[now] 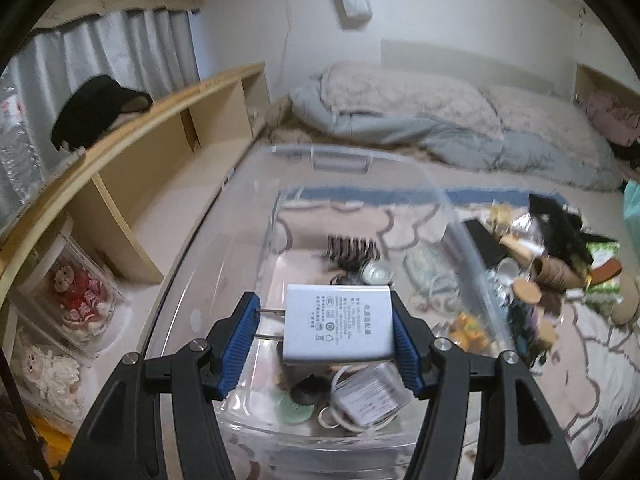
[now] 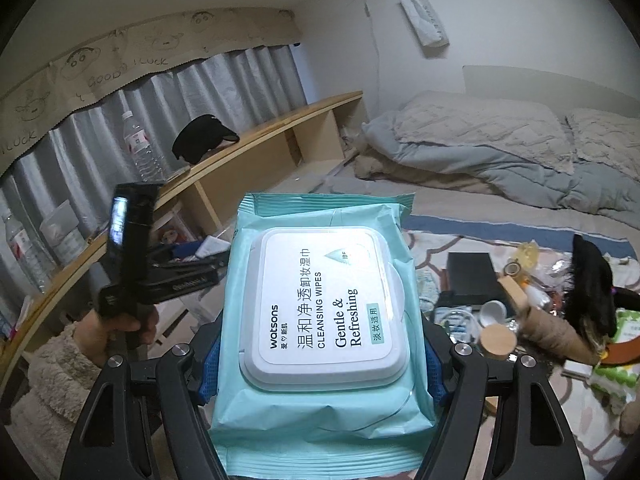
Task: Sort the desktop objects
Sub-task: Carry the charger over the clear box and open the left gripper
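Your left gripper clamps a white charger above the clear bin; your right gripper grips a wipes pack over the cluttered patterned rug.

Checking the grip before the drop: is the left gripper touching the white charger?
Touching. In the left wrist view the left gripper clamps the white charger: one blue pad presses its side, the other meets its prongs.

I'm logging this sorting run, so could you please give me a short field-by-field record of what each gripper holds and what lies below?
left gripper: shut on white power adapter
below adapter: clear plastic bin, with a second charger and small items inside
right gripper: shut on pack of cleansing wipes
unsorted pile: on the patterned rug, right of the bin
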A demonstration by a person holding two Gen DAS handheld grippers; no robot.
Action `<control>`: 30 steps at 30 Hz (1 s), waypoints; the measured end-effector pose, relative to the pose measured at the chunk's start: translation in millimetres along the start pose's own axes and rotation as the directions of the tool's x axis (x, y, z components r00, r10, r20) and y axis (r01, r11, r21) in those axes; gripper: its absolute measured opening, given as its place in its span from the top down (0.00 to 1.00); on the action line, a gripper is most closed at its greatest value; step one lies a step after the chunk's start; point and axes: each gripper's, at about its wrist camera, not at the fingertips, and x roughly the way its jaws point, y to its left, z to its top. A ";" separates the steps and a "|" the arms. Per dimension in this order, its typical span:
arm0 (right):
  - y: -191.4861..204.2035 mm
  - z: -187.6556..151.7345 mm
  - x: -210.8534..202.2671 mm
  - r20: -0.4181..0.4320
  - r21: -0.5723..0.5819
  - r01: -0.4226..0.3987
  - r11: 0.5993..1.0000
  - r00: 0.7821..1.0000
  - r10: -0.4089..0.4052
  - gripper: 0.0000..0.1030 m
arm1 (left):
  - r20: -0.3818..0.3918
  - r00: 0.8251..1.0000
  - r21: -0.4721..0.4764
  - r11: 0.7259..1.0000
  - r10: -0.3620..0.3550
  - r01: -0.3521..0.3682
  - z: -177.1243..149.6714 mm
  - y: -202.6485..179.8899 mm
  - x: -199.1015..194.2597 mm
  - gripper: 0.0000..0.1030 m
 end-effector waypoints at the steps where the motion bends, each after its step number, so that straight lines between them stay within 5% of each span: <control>1: 1.9 2.8 5.3 -0.011 0.001 -0.006 1.000 1.000 0.006 0.26 | -0.018 1.000 0.011 1.000 0.002 -0.002 0.1 1.2 4.1 0.40; 21: 17.5 9.0 80.7 -0.129 0.020 0.010 1.000 0.992 -0.008 0.26 | -0.294 0.950 0.173 0.983 0.105 -0.055 -20.3 19.8 39.5 0.40; 27: 16.8 7.9 85.9 -0.138 0.035 0.013 0.999 0.990 -0.007 0.26 | -0.301 0.945 0.155 0.984 0.130 -0.087 -25.3 26.8 38.4 0.38; 30: 16.1 6.9 86.8 -0.143 0.039 0.017 0.999 0.990 -0.012 0.26 | -0.283 0.951 0.139 0.986 0.124 -0.088 -26.0 28.9 33.6 0.29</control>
